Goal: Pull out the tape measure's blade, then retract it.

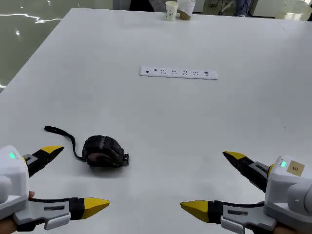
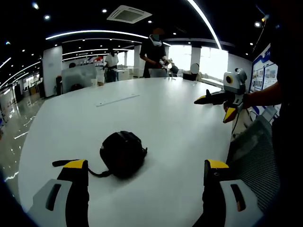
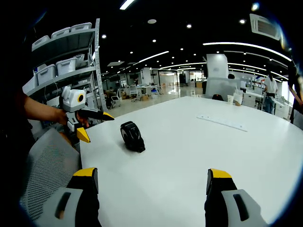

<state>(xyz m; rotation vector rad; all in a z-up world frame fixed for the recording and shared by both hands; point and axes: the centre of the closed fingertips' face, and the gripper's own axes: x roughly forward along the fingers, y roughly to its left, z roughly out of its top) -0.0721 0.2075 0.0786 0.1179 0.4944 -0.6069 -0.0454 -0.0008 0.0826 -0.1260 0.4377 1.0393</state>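
**Head view: both grippers spread, tape measure not yet held**

I hold both grippers low over the white table [image 1: 161,112], each with its jaws wide apart and nothing between them. The tape measure [image 1: 103,151] lies on its side just ahead of my left gripper [image 1: 84,174]. Its blade is fully in, as far as I can tell, and its black strap [image 1: 61,132] trails off to the left. My right gripper [image 1: 203,179] sits well apart from it, to the right.

I judge I should pin the tape measure with the left jaws first. They should close across its broad body and not on the strap, so it can't skid on the smooth top. Then the right comes in for the small tab [image 1: 126,157] at its right edge, which I take for the blade hook. It is tiny, so it wants a careful pinch and a straight pull rightwards.

That stretch to the right is bare table. A power strip [image 1: 178,73] lies well beyond, and a paper cup [image 1: 171,9] stands at the far edge.
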